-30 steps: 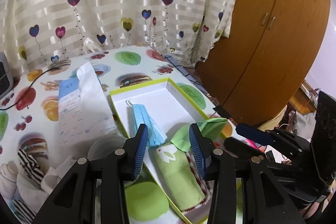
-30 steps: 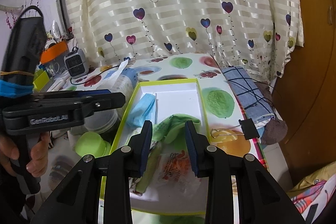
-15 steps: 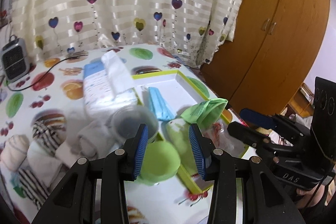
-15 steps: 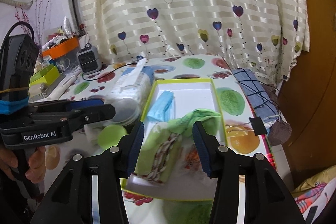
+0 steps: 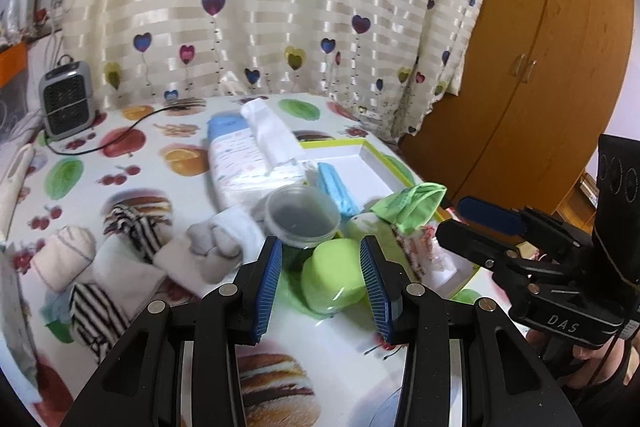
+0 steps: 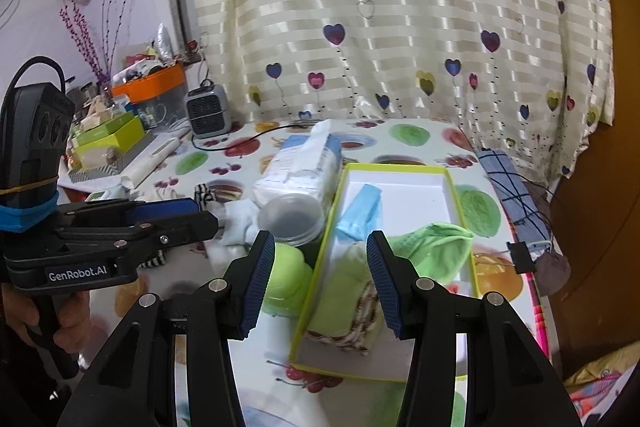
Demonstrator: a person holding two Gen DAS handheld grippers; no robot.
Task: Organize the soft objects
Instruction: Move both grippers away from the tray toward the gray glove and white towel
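The left wrist view takes in the rolled socks: striped ones (image 5: 134,221) and white ones (image 5: 216,243) heaped at centre left of the frame, on the fruit-print counter (image 5: 132,147). The right wrist view shows only a scrap of that heap, but it alone shows the whole shallow lime-rimmed box (image 6: 450,183) and the checked blue cloth (image 6: 508,187) at the counter's right edge.

In that view the box runs lengthwise from the lower centre of the frame up toward the curtain (image 6: 400,27). A blue face mask (image 6: 362,213) lies in its left half, its long axis along the box. Below it sits a rolled green towel (image 6: 352,303) with a striped end facing the camera, and a loose green cloth (image 6: 436,247) is bunched to its right.

The left hand-held gripper (image 5: 322,281) stands spread and empty, a green lid (image 5: 334,281) on the counter seen between its fingers. The right hand-held gripper (image 6: 320,281) is also spread, gripping nothing, above the box's near left corner. A clear tub (image 5: 302,215) and a tissue pack (image 5: 248,159) stand just left of the box.
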